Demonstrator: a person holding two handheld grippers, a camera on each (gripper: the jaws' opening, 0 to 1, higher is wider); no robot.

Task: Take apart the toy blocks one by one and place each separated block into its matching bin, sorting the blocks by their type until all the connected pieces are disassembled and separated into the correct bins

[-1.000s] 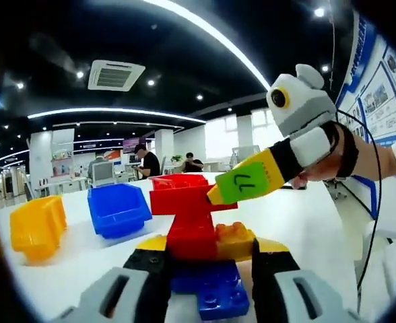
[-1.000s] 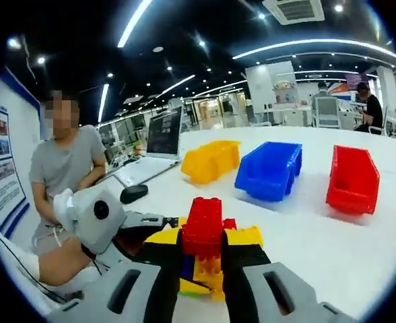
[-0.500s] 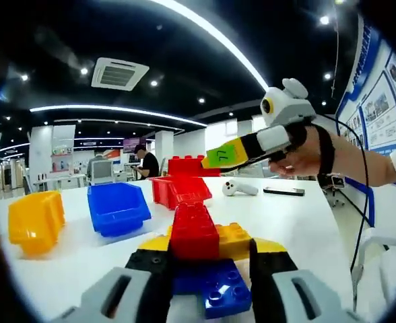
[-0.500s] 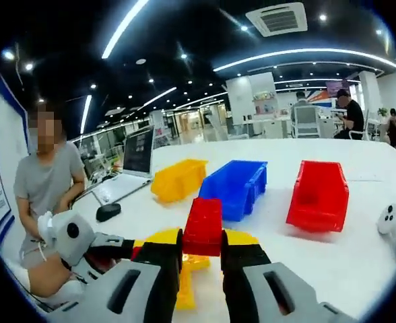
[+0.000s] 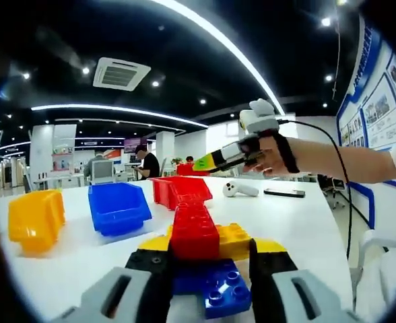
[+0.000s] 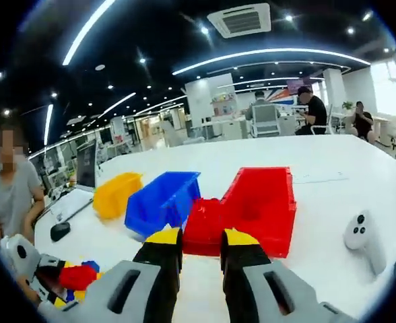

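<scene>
My left gripper [image 5: 208,269] is shut on the block stack [image 5: 205,252] low over the white table: a blue block [image 5: 218,296] at the bottom, a red block [image 5: 194,232] on top, a yellow-orange block [image 5: 235,239] beside it. My right gripper [image 6: 201,242] is shut on a single red block [image 6: 203,227], held just in front of the red bin [image 6: 269,202]. In the left gripper view the right gripper [image 5: 215,160] hangs above the red bin [image 5: 181,188] with that red block [image 5: 184,168] at its tip. The left gripper [image 6: 23,266] and stack [image 6: 77,277] appear at lower left.
The blue bin [image 5: 117,208] and yellow bin [image 5: 36,222] stand in a row left of the red one. A white controller [image 5: 242,190] and a dark phone [image 5: 283,192] lie beyond. A mouse [image 6: 60,231] lies near a seated person at the table's edge.
My right gripper has pulled the red block off the stack and carried it away to the red bin. The left gripper and the stack it holds have stayed about where they were.
</scene>
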